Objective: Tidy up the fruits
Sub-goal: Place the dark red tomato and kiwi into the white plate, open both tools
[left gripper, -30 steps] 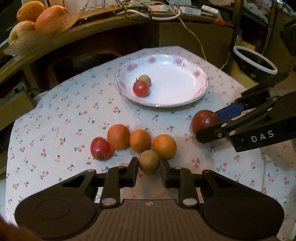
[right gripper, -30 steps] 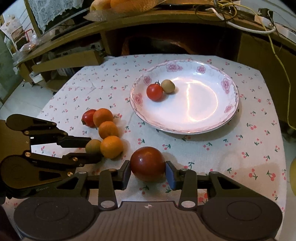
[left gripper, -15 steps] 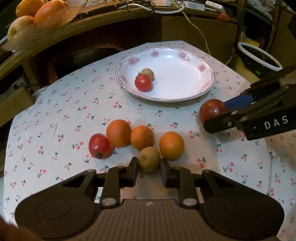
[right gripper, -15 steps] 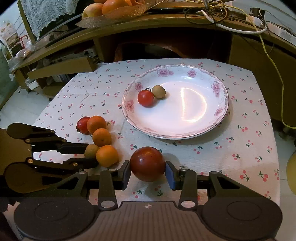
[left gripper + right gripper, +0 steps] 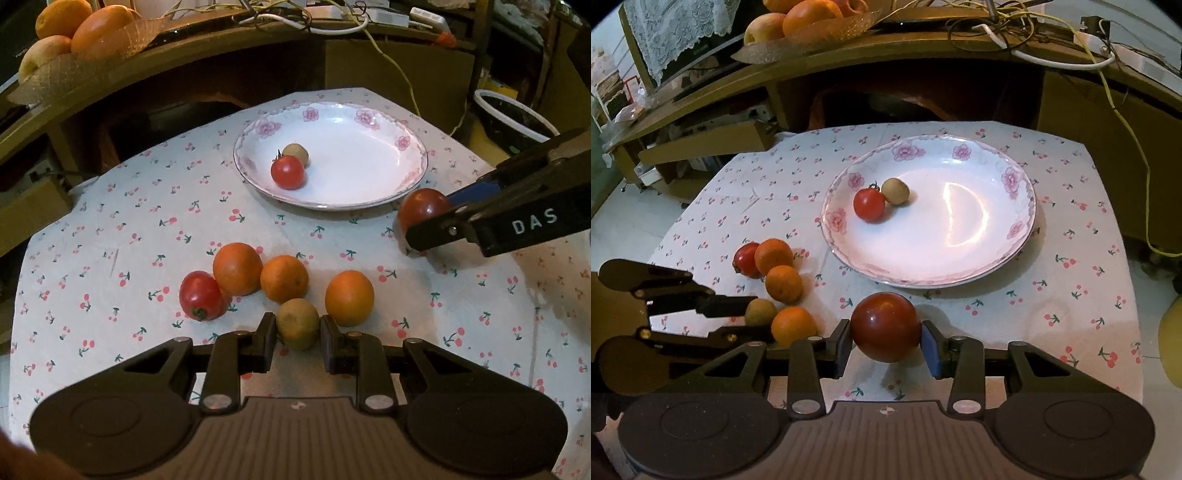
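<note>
My left gripper (image 5: 298,328) is shut on a small green-brown fruit (image 5: 297,323), low over the cloth beside three oranges (image 5: 284,278) and a red tomato (image 5: 201,295). My right gripper (image 5: 885,341) is shut on a dark red tomato (image 5: 885,326) and holds it above the cloth, just in front of the white flowered plate (image 5: 997,254). The plate holds a small red tomato (image 5: 869,205) and a small brown fruit (image 5: 895,191). The right gripper also shows in the left wrist view (image 5: 428,225), the left gripper in the right wrist view (image 5: 753,319).
The table wears a cherry-print cloth (image 5: 110,229). A wooden shelf behind carries a fruit bowl (image 5: 809,26) and cables (image 5: 1052,51). A white-rimmed dark basin (image 5: 517,118) stands off the table's right side.
Both grippers have risen and pulled back a little with their fruits held. The dark red tomato has lifted off the cloth toward the plate's near rim.
</note>
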Demonstrator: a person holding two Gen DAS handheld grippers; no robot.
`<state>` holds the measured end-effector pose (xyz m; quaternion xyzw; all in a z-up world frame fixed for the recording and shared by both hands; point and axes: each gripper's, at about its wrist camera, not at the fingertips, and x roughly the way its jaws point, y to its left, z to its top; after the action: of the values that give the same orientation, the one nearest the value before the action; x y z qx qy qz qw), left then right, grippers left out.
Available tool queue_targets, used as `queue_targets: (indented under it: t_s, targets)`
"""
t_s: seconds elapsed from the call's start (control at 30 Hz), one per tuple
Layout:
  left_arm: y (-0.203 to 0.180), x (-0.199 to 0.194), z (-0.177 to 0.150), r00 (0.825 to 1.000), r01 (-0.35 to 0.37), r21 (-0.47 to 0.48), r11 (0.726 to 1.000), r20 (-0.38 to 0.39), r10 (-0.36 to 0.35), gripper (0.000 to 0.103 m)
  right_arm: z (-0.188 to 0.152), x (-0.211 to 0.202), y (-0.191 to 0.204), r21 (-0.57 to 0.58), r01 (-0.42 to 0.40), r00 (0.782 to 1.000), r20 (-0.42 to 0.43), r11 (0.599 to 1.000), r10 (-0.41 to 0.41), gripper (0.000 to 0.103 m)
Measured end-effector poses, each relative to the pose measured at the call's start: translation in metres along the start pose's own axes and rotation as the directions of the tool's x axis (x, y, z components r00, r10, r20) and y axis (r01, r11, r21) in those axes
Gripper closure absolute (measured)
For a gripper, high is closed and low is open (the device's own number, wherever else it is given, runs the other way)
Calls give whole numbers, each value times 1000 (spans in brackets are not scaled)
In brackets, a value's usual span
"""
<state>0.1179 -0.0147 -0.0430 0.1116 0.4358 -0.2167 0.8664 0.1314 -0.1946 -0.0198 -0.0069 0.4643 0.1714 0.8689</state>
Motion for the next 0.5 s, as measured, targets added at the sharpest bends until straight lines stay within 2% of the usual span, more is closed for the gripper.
queue_targets:
  t_s: [0.17,0.5]
  targets:
    - [2,-8,3,1000,4,-15,1000,23,-4,72,2,0,-5,12,12,1000,6,1000,-12,63]
    - [-8,-11,30,996,29,-22,999,83,-27,72,7,-1,-7,23,6,1000,10,1000,-7,63]
